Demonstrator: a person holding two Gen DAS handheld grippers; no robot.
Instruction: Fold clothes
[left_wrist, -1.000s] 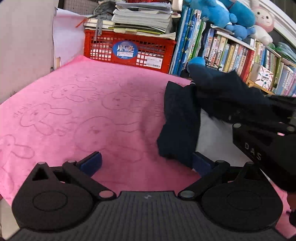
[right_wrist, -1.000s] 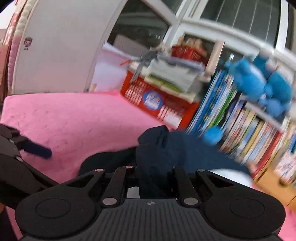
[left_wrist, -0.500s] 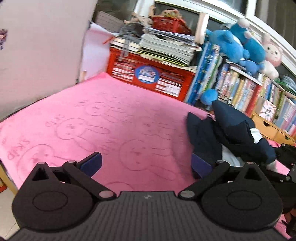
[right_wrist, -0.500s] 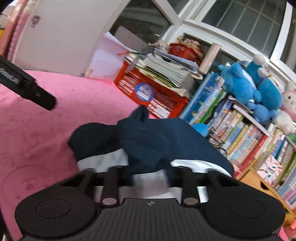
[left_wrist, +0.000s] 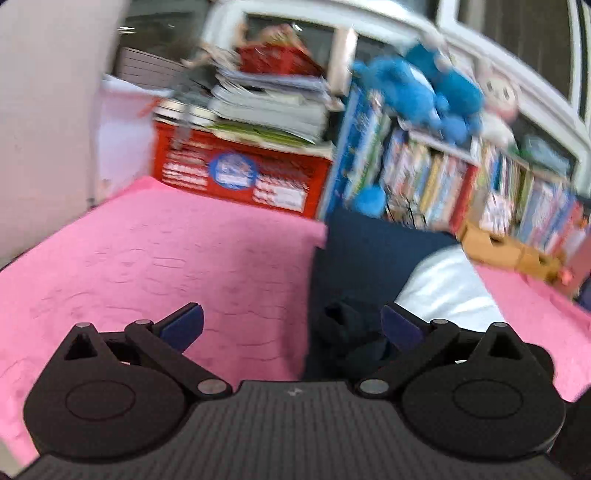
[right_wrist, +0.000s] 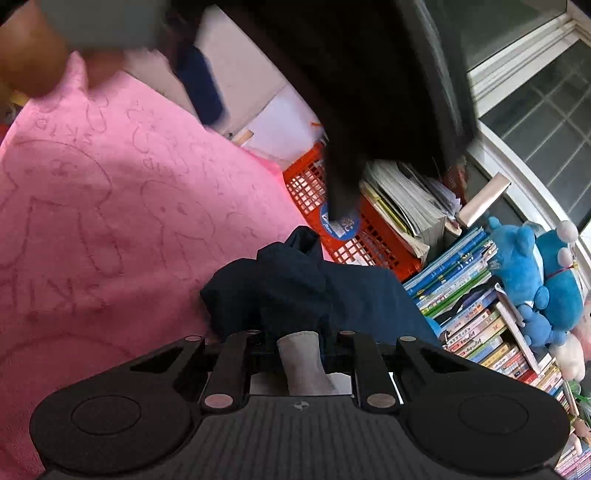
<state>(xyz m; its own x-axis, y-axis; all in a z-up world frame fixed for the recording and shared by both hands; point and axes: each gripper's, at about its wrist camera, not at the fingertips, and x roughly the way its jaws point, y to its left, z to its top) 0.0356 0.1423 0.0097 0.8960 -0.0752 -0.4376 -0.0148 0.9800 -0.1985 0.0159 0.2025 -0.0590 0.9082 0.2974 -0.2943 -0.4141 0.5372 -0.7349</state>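
A navy and white garment (left_wrist: 373, 258) lies bunched on the right side of the pink rabbit-print blanket (left_wrist: 166, 258). My left gripper (left_wrist: 291, 326) is open, its right finger beside the garment's near edge and nothing between the pads. My right gripper (right_wrist: 301, 338) is shut on a bunch of the garment (right_wrist: 295, 284), with navy and pale cloth pinched between its fingers, held over the blanket (right_wrist: 92, 221). The left gripper's dark body and blue finger pad (right_wrist: 201, 85) cross the top of the right wrist view, blurred.
A red crate (left_wrist: 240, 173) with stacked papers stands at the blanket's far edge. A bookshelf (left_wrist: 480, 184) with blue plush toys (left_wrist: 424, 92) runs along the right. A white wall (left_wrist: 44, 110) is on the left. A hand (right_wrist: 33, 62) shows at upper left of the right wrist view.
My left gripper has swung right toward the garment, which now lies between and beyond its fingers. My right gripper has tilted and kept its hold on the cloth.
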